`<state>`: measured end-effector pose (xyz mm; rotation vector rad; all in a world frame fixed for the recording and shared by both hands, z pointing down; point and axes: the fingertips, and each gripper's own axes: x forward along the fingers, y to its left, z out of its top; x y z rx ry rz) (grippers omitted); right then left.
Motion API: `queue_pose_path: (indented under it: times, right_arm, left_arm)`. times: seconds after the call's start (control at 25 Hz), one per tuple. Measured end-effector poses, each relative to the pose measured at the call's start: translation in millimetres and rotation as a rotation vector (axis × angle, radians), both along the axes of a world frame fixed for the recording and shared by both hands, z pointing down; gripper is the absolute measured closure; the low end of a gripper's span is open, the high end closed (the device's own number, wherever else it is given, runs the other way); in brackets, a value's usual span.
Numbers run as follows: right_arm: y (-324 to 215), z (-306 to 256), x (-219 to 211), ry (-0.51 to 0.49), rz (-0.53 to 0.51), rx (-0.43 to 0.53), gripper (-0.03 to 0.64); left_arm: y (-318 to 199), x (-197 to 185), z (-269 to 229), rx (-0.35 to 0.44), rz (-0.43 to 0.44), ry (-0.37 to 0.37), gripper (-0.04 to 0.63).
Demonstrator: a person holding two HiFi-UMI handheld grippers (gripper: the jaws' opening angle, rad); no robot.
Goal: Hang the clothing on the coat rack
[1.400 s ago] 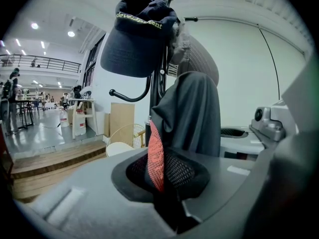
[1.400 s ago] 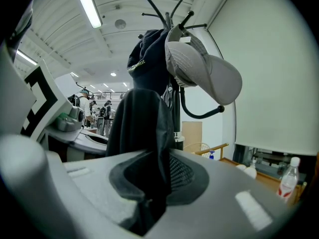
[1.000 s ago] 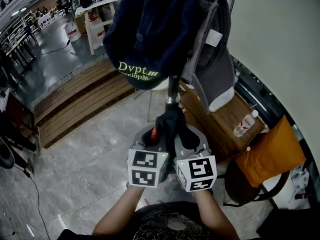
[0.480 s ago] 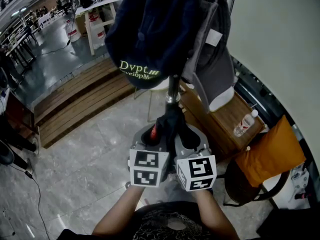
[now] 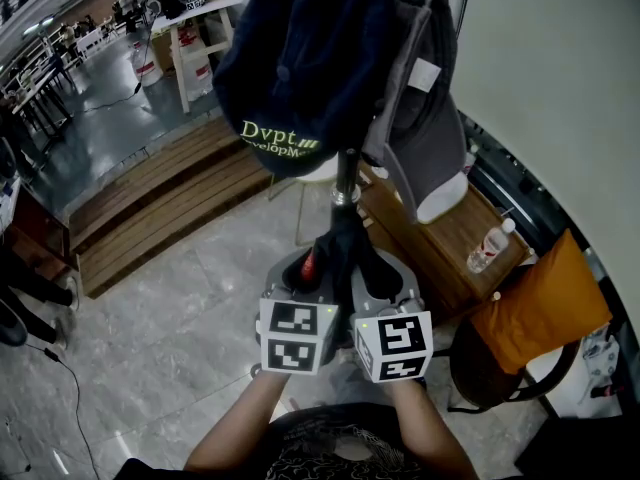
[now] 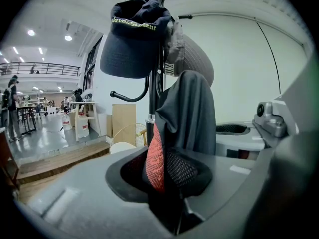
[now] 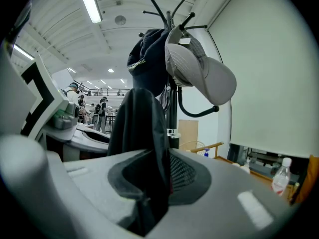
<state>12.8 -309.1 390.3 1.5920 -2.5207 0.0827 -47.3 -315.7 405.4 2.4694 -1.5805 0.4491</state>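
Note:
A black coat rack pole (image 5: 346, 173) rises in the middle of the head view. A navy cap (image 5: 300, 68) with pale lettering and a grey cap (image 5: 425, 118) hang on its hooks. Below them, side by side, my left gripper (image 5: 305, 273) and right gripper (image 5: 375, 273) are both shut on one dark garment (image 5: 340, 248), bunched up against the pole. In the left gripper view the garment (image 6: 192, 113) shows a red mesh lining inside my left gripper (image 6: 167, 168). In the right gripper view the dark fabric (image 7: 142, 128) fills my right gripper (image 7: 154, 178), with the navy cap (image 7: 149, 54) and grey cap (image 7: 204, 71) above.
A wooden bench (image 5: 440, 238) with a plastic bottle (image 5: 490, 246) stands right of the rack, beside a chair with an orange cushion (image 5: 540, 308). A slatted wooden platform (image 5: 160, 198) lies to the left. A white wall (image 5: 560, 88) is close on the right; a white shelf (image 5: 190, 28) stands far back.

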Motion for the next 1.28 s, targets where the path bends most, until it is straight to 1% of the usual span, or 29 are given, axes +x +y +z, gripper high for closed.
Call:
queue_pose_path:
  times: [0.52, 1.28]
  right_arm:
    - [13.9, -6.1, 2.3, -0.006, 0.002, 0.015, 0.548]
    - [36.5, -14.9, -0.8, -0.008, 0.013, 0.015, 0.548]
  left_arm:
    - [11.9, 1.1, -7.6, 0.018, 0.001, 0.009, 0.514]
    - [37.8, 1.2, -22.6, 0.046, 0.038, 0.021, 0.515]
